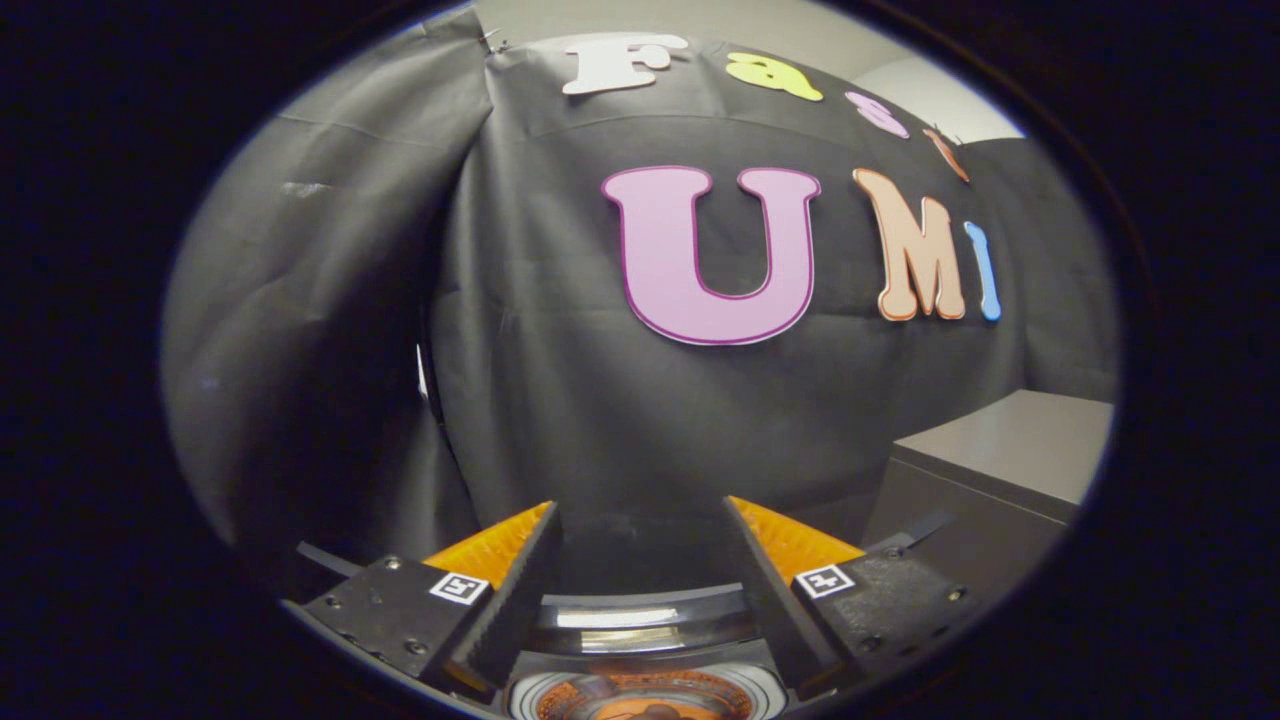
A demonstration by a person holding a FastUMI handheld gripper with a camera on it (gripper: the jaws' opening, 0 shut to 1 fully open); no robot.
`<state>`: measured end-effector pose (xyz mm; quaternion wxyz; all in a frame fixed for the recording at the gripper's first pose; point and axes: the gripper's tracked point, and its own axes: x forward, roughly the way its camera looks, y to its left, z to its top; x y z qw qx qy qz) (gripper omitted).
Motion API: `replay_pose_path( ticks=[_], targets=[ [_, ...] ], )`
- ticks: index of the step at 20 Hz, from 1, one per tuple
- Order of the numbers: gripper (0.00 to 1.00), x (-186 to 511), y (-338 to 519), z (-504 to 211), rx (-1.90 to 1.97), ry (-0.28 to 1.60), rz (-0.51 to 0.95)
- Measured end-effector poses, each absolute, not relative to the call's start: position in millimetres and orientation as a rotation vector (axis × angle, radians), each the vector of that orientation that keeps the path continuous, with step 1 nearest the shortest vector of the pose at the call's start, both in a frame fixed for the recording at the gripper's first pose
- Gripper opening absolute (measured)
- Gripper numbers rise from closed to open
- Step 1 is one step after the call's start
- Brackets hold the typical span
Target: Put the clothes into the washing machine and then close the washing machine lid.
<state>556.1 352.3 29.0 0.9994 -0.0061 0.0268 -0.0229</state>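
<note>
One round washing-machine opening with an orange-patterned drum [640,700] is lying beneath one orange-and-black gripper [640,540], whose two fingers are standing spread and pinching nothing, one grey cabinet [1000,470] sitting beyond.

The gripper [640,540] points at the booth's cloth wall [620,400], which stands beyond its 2 fingers [520,590]; the fingers are spread apart with nothing between them. Below and between the finger bases lies the round rim of the washing machine [640,620], with clothes [640,705] inside its opening. To the right of the fingers, against the wall, stands a cabinet [1000,460].
</note>
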Motion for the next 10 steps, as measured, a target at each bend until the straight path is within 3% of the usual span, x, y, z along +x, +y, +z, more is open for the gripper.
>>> replay_pose_path(
  ticks=[10],
  targets=[
    [0.96, 554.4, 355.5, 24.5, 0.006, 0.069, -0.041]
  ],
)
